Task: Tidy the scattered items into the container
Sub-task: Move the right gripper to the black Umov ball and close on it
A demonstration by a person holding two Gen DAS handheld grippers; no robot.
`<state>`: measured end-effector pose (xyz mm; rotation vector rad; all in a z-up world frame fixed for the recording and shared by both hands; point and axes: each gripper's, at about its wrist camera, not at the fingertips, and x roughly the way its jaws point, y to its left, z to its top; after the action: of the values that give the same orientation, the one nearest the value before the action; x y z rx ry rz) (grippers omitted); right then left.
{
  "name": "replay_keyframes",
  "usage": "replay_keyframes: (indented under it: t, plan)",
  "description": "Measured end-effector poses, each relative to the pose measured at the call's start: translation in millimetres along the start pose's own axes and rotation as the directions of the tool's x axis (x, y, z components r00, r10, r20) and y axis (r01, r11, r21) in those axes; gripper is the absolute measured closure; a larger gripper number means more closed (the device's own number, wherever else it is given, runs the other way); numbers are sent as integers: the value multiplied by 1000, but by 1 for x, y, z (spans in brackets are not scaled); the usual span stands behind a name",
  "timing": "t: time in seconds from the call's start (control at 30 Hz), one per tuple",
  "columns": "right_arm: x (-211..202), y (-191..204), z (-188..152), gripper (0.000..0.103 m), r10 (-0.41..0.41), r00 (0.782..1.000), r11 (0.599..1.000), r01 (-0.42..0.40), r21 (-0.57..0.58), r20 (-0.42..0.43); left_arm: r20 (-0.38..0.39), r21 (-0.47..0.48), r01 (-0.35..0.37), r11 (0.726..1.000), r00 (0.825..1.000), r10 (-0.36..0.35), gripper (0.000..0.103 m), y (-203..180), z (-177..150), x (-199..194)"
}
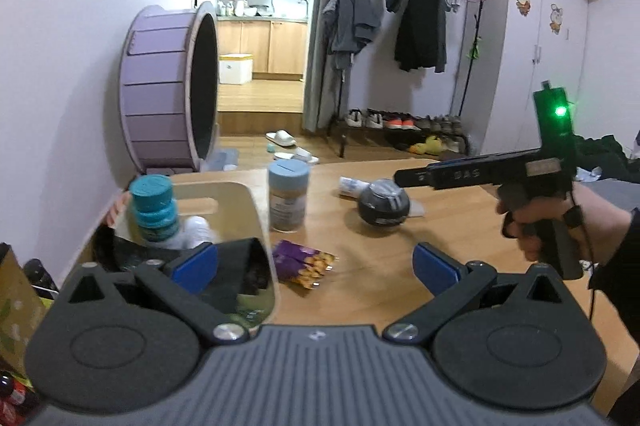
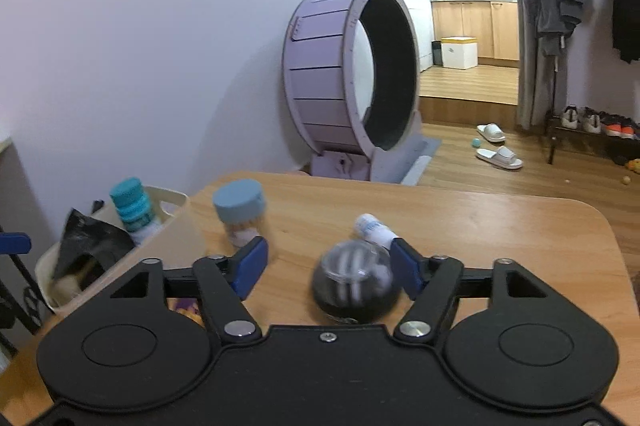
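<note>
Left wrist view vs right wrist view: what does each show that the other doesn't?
Left wrist only: the right gripper from the side, the hand holding it, and the whole purple snack packet.

Right wrist only: the dark ball lying loose between the right gripper's open fingers.

Both: the ball, blue-lidded jar, small white tube, beige container with the teal-capped bottle inside, wooden table.

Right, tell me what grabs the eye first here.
The big purple exercise wheel on the floor beyond the wooden table. Then the dark ball on the table between the open right gripper fingers, and the beige bin at the table's left, holding a teal-capped bottle.
</note>
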<state>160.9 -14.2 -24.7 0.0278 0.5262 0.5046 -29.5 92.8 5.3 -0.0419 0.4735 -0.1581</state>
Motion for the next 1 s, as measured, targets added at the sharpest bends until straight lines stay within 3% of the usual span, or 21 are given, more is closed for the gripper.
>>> replay_keyframes:
  t: [0.17,0.27,0.33,0.87,1.0]
  plan:
    - [18,-1,-8,20,-24,999,999,23,-32,-25,-26,-74,30,997,999,-32,0,3,0,8]
    - [24,-2,-15,17,-29,999,998,27,-48,-40,-26,-81,7,997,1000,-10,0,4,0,10]
    - [29,-2,-16,9,-35,999,998,33,-54,-38,-30,-85,-19,996,999,17,0,5,1,12]
    - [54,5,-26,9,-53,997,985,42,-167,-59,-44,-105,-23,994,999,19,0,8,0,14]
    - [59,5,-28,21,-58,996,982,43,-184,-73,-42,-104,-22,994,999,18,0,8,0,13]
